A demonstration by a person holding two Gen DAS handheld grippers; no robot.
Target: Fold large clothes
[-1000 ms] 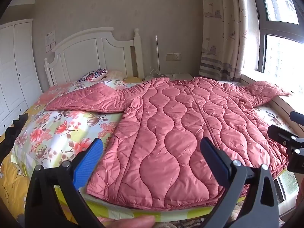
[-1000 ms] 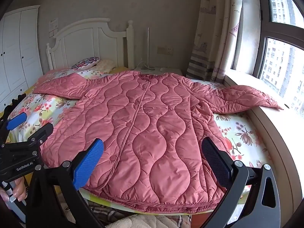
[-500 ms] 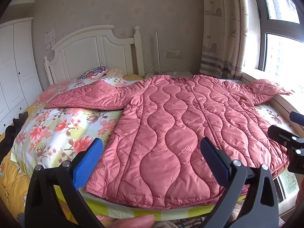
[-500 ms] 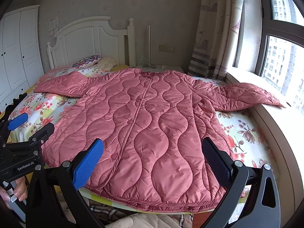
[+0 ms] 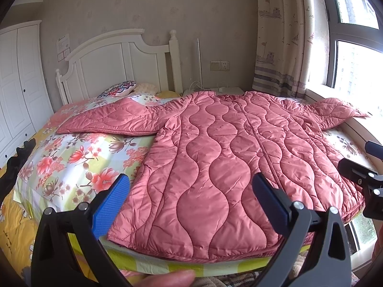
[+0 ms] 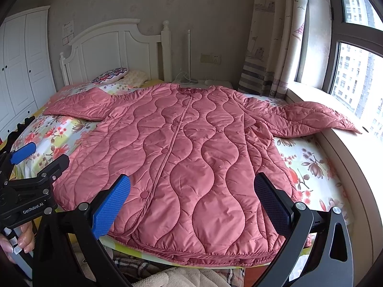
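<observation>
A large pink quilted coat lies flat, front up, on the bed, collar toward the headboard, hem at the near edge. It also shows in the right wrist view. One sleeve stretches left over the floral sheet. The other sleeve reaches right onto the window sill. My left gripper is open and empty, above the hem's left part. My right gripper is open and empty, above the hem's right part. Each gripper appears at the edge of the other's view.
The bed has a floral sheet and a white headboard. Pillows lie at the head. A white wardrobe stands at the left. A window sill and curtain run along the right. A blanket lies below the bed's near edge.
Both grippers have shifted a little toward the coat, so it looks slightly larger. The coat has not moved. Both stay open.
</observation>
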